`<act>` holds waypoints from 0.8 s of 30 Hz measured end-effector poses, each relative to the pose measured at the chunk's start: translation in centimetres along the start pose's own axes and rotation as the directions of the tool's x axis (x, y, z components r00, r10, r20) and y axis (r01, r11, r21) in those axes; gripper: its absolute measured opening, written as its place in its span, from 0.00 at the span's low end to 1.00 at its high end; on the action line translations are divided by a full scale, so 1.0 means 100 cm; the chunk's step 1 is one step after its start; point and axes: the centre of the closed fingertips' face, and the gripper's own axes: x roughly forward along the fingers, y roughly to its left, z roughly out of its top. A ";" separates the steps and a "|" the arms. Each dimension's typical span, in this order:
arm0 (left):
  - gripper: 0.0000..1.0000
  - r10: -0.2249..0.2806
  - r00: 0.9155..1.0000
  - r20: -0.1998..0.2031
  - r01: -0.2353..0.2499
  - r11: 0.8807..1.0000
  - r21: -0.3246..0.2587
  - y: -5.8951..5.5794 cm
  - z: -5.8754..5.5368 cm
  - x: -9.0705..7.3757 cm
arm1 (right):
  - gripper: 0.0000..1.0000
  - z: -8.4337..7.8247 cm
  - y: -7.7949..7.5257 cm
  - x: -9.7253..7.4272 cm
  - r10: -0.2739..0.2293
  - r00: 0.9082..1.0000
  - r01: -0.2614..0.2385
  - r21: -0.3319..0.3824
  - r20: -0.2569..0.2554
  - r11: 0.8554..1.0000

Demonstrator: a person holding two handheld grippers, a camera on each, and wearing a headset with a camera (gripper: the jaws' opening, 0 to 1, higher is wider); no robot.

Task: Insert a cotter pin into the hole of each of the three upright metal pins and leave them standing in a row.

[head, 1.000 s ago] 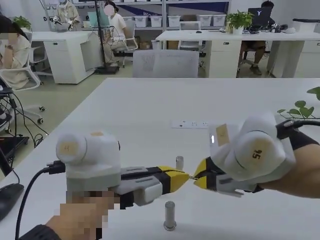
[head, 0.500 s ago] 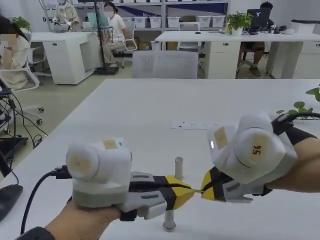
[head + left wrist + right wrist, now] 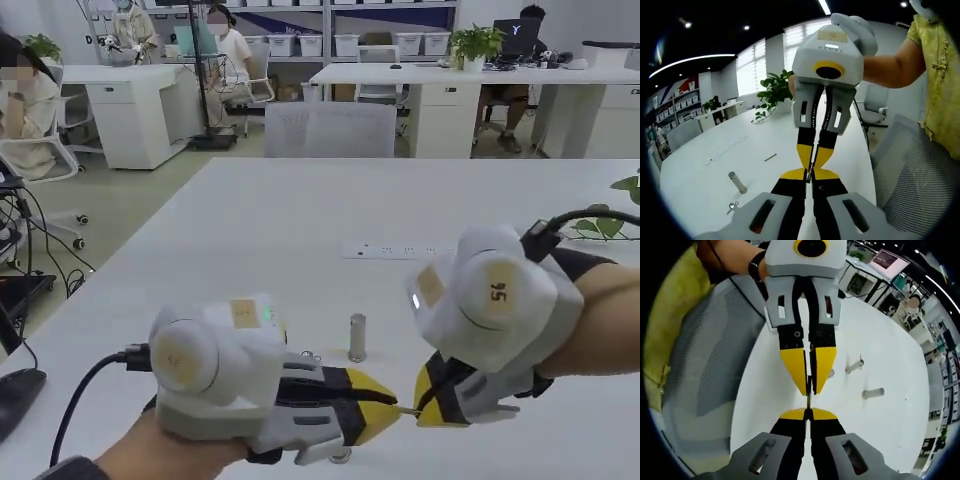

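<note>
Surface: white workbench (image 3: pixel 300 230), matt and bare across most of its top; a white power strip (image 3: pixel 390 250) lies flat near the middle, and a green plant (image 3: pixel 605 220) reaches in at the right edge
Room: open office with white desks, shelves of storage bins, swivel chairs and seated people well behind the bench; a grey chair back (image 3: pixel 330 128) stands at the far end
Left gripper (image 3: pixel 388 414): held low at the near edge, level, yellow tips pointing right; a hand (image 3: pixel 170 450) grips it from below and a black cable (image 3: pixel 80 390) trails off to the left
Right gripper (image 3: pixel 420 408): comes in from the right on a forearm, tilted down, tips pointing left at the other's tips
Jaws: both pairs pressed together, each pinching one end of the cotter pin
Cotter pin (image 3: pixel 406 410): thin wire bridging the two sets of tips, above the bench
Metal pins: one upright pin (image 3: pixel 357 337) stands just beyond the tips; a second pin (image 3: pixel 340 457) shows its base under the left gripper; a third pin (image 3: pixel 854 365) carries a wire loop
</note>
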 end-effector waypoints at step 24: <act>0.00 -0.027 0.999 -0.027 0.027 1.000 -0.014 -0.003 -0.007 0.003 | 0.04 0.000 0.003 -0.003 0.031 1.000 -0.031 0.001 -0.005 1.000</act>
